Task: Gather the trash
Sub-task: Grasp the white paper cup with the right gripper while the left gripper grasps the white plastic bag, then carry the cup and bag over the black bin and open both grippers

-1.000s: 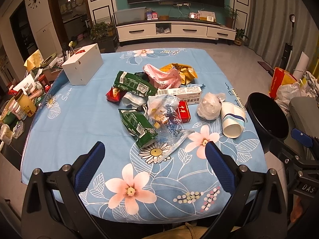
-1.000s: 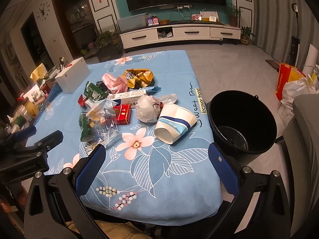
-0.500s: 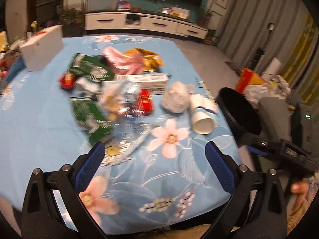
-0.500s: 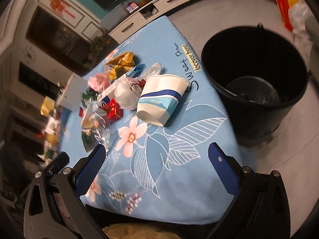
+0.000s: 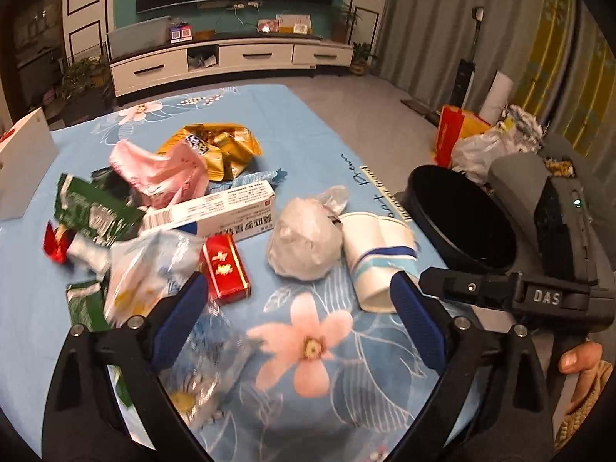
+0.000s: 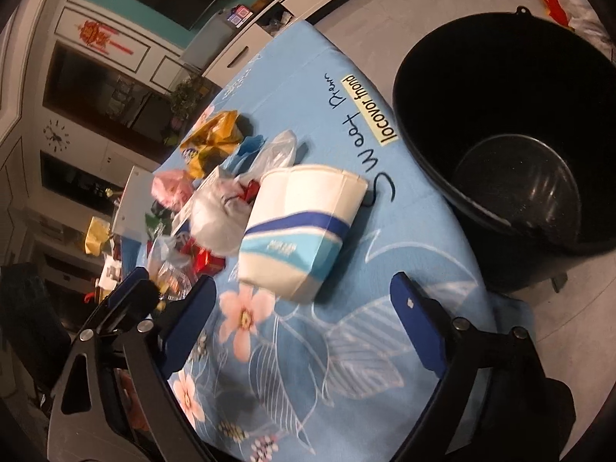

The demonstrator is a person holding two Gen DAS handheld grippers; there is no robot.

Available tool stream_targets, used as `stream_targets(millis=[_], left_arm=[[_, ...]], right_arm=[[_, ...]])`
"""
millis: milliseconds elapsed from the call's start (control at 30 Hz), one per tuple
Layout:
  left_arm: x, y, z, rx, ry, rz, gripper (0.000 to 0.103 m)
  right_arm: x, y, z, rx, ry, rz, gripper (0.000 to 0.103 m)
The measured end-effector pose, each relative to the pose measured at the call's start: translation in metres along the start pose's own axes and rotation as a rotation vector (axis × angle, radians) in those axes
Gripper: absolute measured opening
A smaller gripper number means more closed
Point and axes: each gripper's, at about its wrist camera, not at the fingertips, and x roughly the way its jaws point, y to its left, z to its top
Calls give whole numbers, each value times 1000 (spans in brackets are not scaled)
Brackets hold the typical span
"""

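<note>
With fingers spread, the right gripper (image 6: 304, 300) is nearing the paper cup (image 6: 298, 227) by the tabletop's (image 6: 346, 365) bin-side edge, risking crushing it.

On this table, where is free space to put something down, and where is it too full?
Free: the blue cloth beyond the gold wrapper, and the near strip by the pink flower print before the paper cup. Crowded: the wrappers from the green packet to the white bag.

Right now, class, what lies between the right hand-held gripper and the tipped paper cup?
Only bare floral tablecloth. In the right wrist view, the open right hand-held gripper faces the paper cup, with nothing lying between them.
</note>
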Motion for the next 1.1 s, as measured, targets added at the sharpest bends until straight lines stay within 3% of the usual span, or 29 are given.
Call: stream_targets(millis=[167, 367, 467, 600, 767, 933, 1100], left_arm=[[28, -2, 16, 16, 21, 1, 92], [61, 0, 27, 19, 61, 2, 78], [72, 0, 27, 18, 93, -20, 62], [81, -2, 22, 12, 118, -45, 38], [73, 0, 19, -12, 100, -66, 20], [48, -6, 26, -14, 38, -91, 19], [30, -32, 38, 30, -8, -127, 21]], right_arm=[[12, -2, 10, 3, -7, -10, 83], [20, 3, 17, -37, -37, -46, 72], [26, 8, 17, -79, -44, -68, 58], [32, 11, 18, -92, -38, -22, 41], [19, 15, 16, -124, -81, -3, 25], [-13, 11, 16, -123, -158, 9, 23], [-62, -9, 25, -121, -322, -100, 23]])
